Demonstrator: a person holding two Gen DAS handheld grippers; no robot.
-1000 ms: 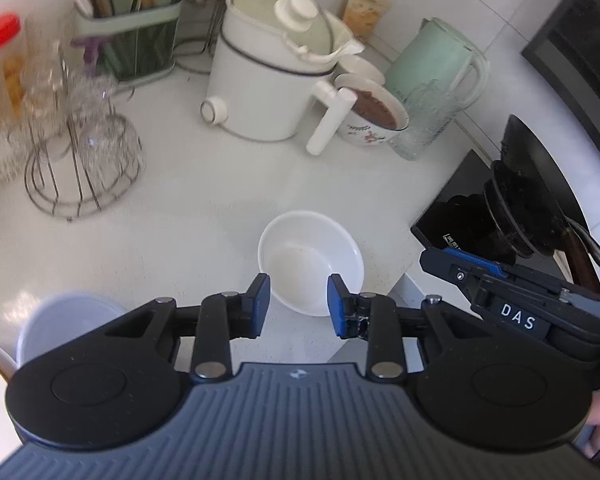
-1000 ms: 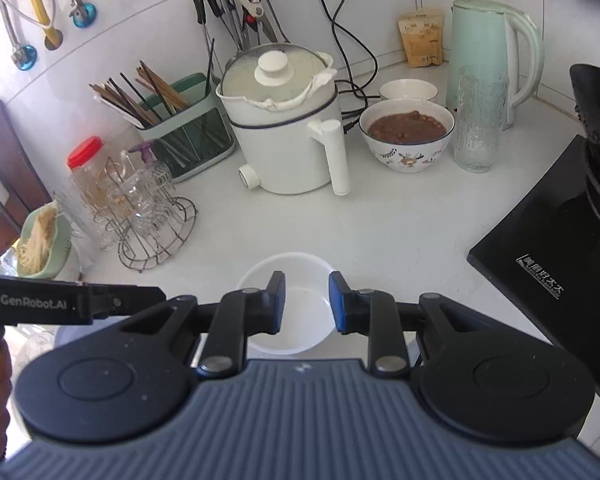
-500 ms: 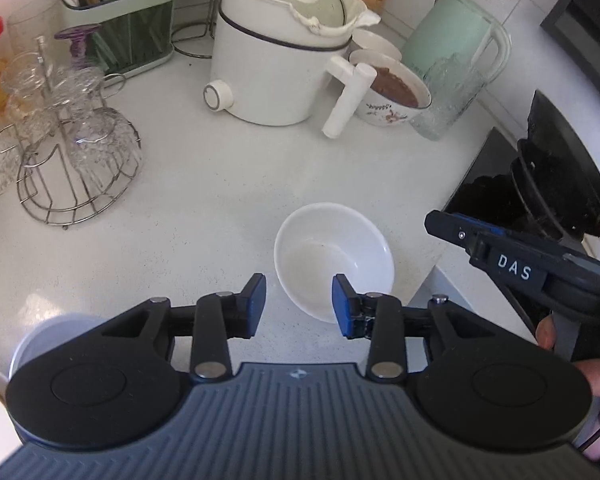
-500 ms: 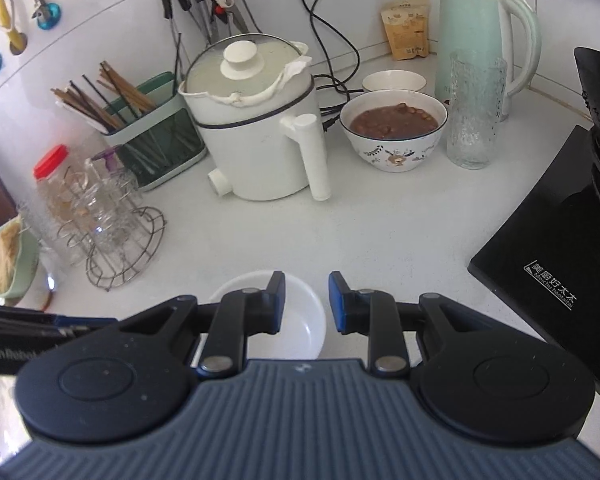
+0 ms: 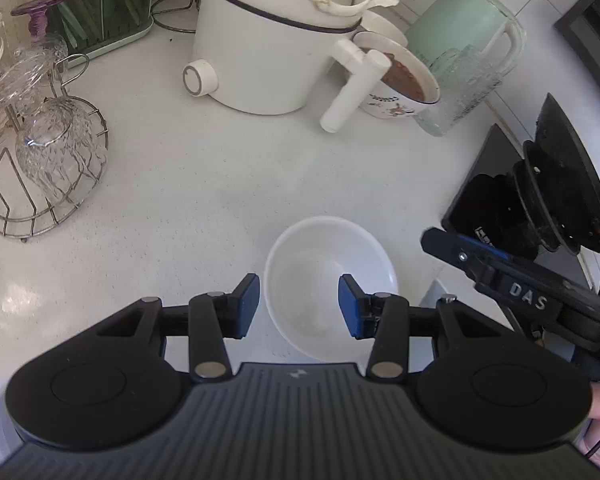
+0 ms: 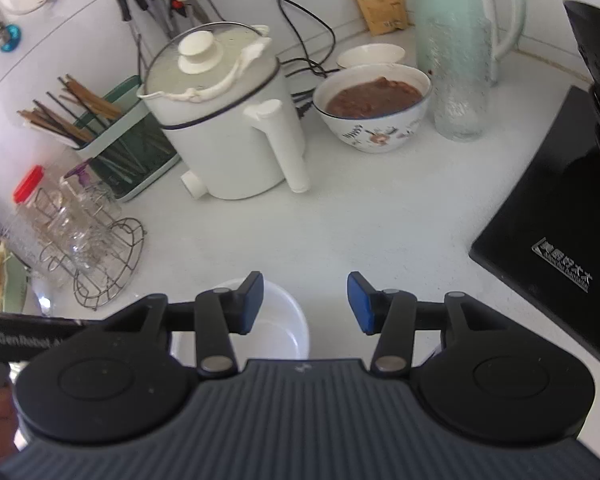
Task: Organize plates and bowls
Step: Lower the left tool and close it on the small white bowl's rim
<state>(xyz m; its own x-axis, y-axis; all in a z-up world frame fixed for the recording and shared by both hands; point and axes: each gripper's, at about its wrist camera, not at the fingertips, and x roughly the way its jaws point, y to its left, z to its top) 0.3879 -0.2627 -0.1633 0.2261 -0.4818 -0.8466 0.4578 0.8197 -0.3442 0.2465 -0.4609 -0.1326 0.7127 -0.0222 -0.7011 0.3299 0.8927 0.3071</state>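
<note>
L gripper point(image 5: 299, 306) is spread wide, blue pads either side of the near part of the white bowl point(image 5: 332, 264), w/ gaps on both sides so not touching it. R gripper point(image 6: 305, 302) is also spread wide, nothing between its pads; in the right wrist view the same white bowl point(image 6: 278, 330) sits low and left, partly behind the left finger, upright on the white counter point(image 6: 340, 240). Bowl looks empty. Just right of the bowl in the left wrist view is the black cooktop point(image 5: 484, 204) w/ a dark pan point(image 5: 560, 184) on it. Farther back: white electric pot point(image 6: 228, 120) w/ lid, a patterned bowl of brown food point(image 6: 374, 104) beside it, small white bowl point(image 6: 370, 55) behind that, textured glass point(image 6: 458, 80) and mint kettle point(image 6: 460, 8). Left side: wire rack of upturned glasses point(image 5: 48, 148), green chopstick holder point(image 6: 128, 152), red-lidded jar point(image 6: 30, 188).
</note>
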